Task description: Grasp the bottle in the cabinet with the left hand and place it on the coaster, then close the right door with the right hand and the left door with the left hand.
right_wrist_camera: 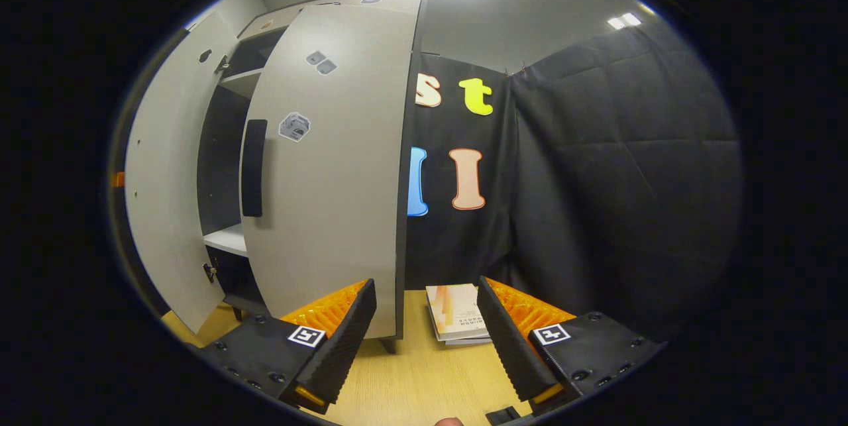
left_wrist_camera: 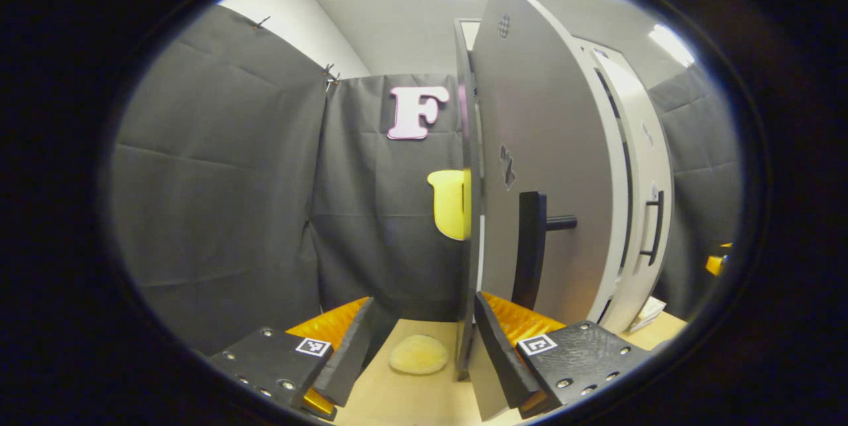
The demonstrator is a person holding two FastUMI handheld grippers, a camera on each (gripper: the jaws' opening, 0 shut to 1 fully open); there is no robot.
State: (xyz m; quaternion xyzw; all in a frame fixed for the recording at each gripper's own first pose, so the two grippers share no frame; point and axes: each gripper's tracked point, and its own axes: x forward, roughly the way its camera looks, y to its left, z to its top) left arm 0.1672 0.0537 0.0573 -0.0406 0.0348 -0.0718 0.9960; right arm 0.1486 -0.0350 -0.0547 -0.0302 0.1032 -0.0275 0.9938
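Item: my left claw, fingers spread wide, gripping nothing. The left door, a flat matte grey panel with a black bar handle, stood edge-on just ahead, its dark edge between my fingers, nearer the right one. Beyond it, the right door, same finish. On the pale wood table, a round, fuzzy cream coaster lay bare between my fingertips.

Item: my right claw, likewise spread and empty, faced the right door's grey panel; booklets lay flat ahead. Bottle: could not tell where.
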